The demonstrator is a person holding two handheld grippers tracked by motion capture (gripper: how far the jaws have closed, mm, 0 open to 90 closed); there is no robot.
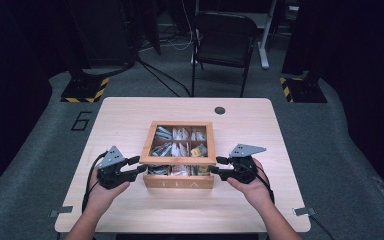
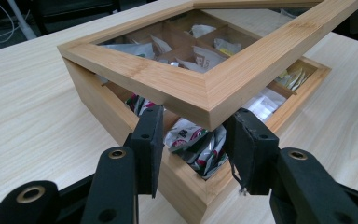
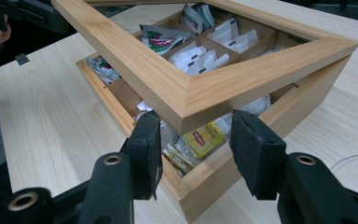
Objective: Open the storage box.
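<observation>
Centrally on the table sits the wooden tea box, its glazed lid raised off the near edge. The left gripper pinches the lid's near left corner; the right gripper pinches its near right corner. Tea bags fill the compartments.

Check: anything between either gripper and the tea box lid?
Nothing visible. The left gripper and right gripper each sit at a front corner of the raised lid, the corner between or just above their jaws. Whether the pads touch it is unclear.
</observation>
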